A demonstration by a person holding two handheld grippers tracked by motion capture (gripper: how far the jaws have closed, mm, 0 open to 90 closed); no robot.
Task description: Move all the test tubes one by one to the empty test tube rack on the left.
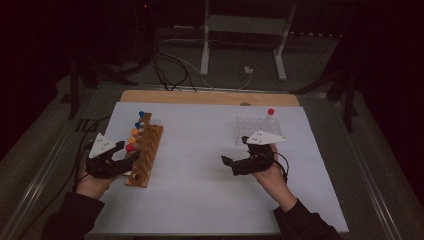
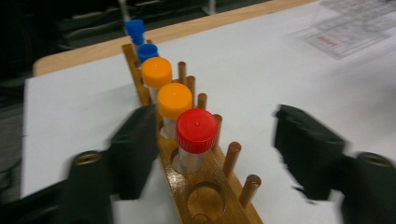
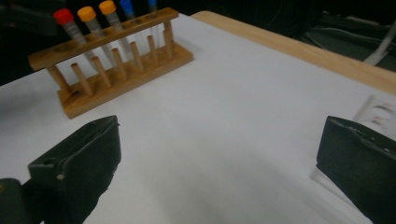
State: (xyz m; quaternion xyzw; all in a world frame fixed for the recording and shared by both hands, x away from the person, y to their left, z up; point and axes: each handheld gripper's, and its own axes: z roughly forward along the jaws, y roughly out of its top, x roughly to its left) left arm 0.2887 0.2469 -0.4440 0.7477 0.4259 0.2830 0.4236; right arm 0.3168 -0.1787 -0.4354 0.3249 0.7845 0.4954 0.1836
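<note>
1. Clearly, no brand or label is readable; the printed sheet [image 2: 357, 25] at the far corner in the left gripper view has a grid and a red mark, but its print is too blurred to read.
2. The left gripper [image 2: 215, 154] stands with its jaws wide apart; the red-capped tube [image 2: 195, 140] is between them, but the pads do not touch it. It holds nothing.
3. This tube stands upright in the wooden rack [image 2: 212, 196], in the second hole from the near end; the nearest hole is empty.
4. Behind it are two orange-capped tubes [image 2: 173, 100] and two blue-capped tubes [image 2: 147, 52]; the farthest is blurred.
5. The rack is glossy brown wood with round pegs along one side. The caps are ribbed plastic, and the tubes are transparent.
6. The right gripper [image 3: 219, 158] is also wide open and empty above the white table cover [image 3: 224, 116]; its jaws are cut off by the bottom edge.
7. In the high view, a clear plastic rack [image 1: 257, 127] with one red-capped tube [image 1: 270, 112] is beside the right gripper; its details are hard to see.
</note>
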